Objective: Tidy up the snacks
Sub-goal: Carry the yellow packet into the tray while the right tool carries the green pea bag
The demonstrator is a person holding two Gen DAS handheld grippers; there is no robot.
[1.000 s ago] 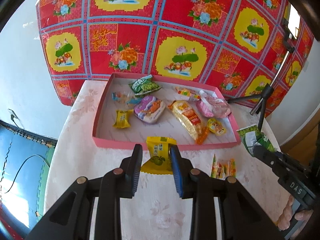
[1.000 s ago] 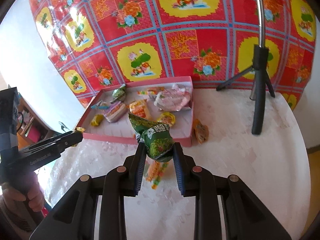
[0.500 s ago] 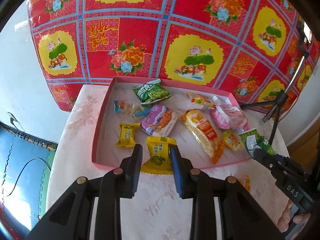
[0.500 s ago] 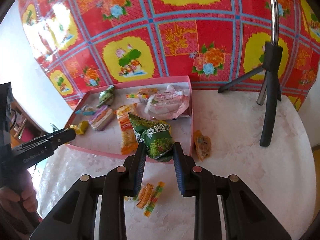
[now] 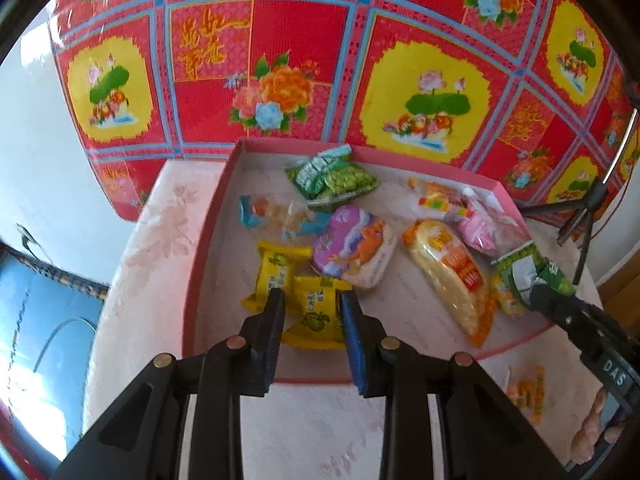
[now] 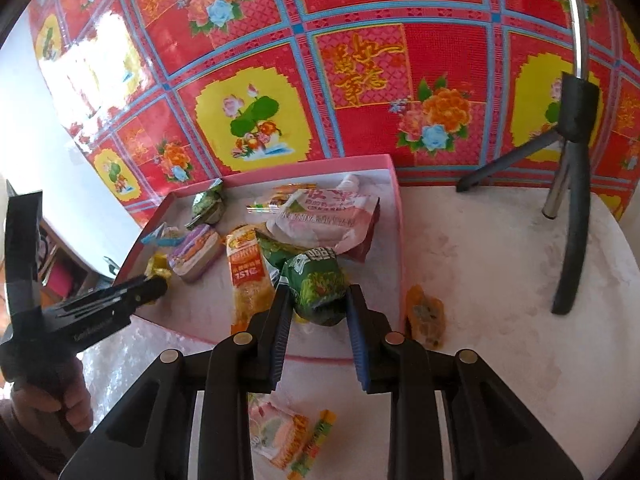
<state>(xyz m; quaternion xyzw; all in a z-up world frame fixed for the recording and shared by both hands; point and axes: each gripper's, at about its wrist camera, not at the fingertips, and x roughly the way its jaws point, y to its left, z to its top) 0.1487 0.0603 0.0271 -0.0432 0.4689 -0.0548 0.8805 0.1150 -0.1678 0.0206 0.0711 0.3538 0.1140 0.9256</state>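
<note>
Both grippers have come fwd and down since the earlier frames — a sec ago each packet hung over bare tablecloth short of the pink tray (image 5: pixel 208 264), now both hang over its floor.

Left gripper (image 5: pixel 312 312) is clamped on a yellow packet (image 5: pixel 316 316), jaws pinching its sides, long axis running away from the camera. It sits over the tray's near-left corner, just beside — maybe overlapping — a second yellow packet (image 5: pixel 276 272) lying flat there. Whether the held one touches the floor yet, can't tell.

Right gripper (image 6: pixel 316 304) is clamped on a green bag (image 6: pixel 316 284), held over the tray's near-right part, next to the long orange packet (image 6: pixel 246 276). Below the bag something small and yellow peeks out; what it is, can't tell.

So the coming move is likely a release — each packet lies straight ahead of its own jaws, inside the rim.

Tray contents: green pea bag (image 5: pixel 336 178) at the back, blue-ended candy (image 5: pixel 276 214), purple pack (image 5: pixel 352 252), pink bag (image 5: pixel 486 228), mixed small sweets (image 5: pixel 436 200).

Outside the tray, on the table (image 6: pixel 500 280): an orange snack (image 6: pixel 426 316) beside the right wall, plus a pink-orange packet (image 6: pixel 280 432) and a candy strip (image 6: pixel 316 440) near the front.
</note>
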